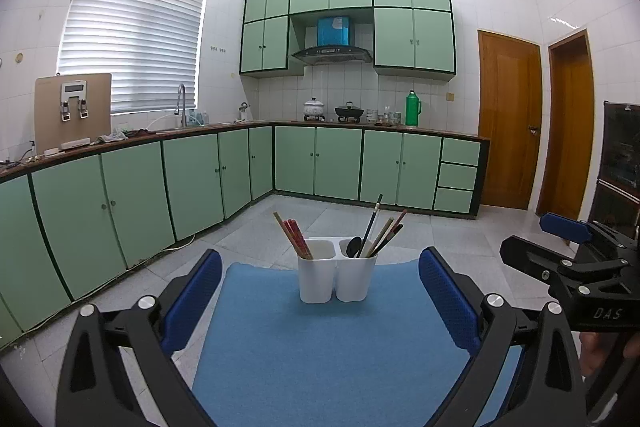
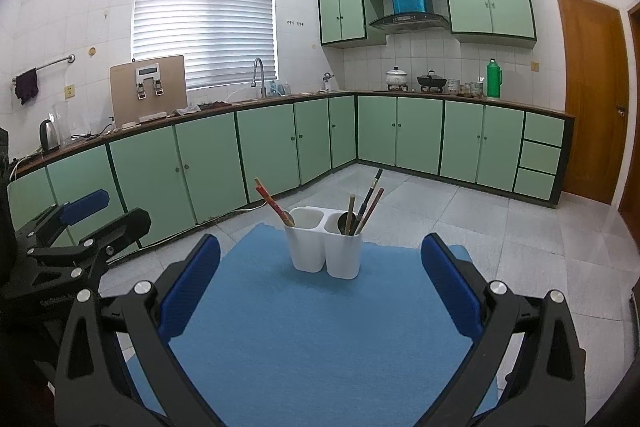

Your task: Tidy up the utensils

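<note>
Near mat's (image 1: 320,347) far edge: utensil holder (image 1: 337,277); left gripper (image 1: 320,301) | right gripper (image 2: 320,293) jaws wide, empty

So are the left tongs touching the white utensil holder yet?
Apart. The left wrist view shows the open left tongs well short of the white utensil holder, with bare blue mat between its fingers and the holder.

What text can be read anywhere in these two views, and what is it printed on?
"DAS": white letters on the black body of the right gripper, seen in the left wrist view.
Faint print on the body of the left gripper, in the right wrist view: too blurred to read.
Blue box above the hood: a white label, too small to read.
Holder and mat: no text.
</note>
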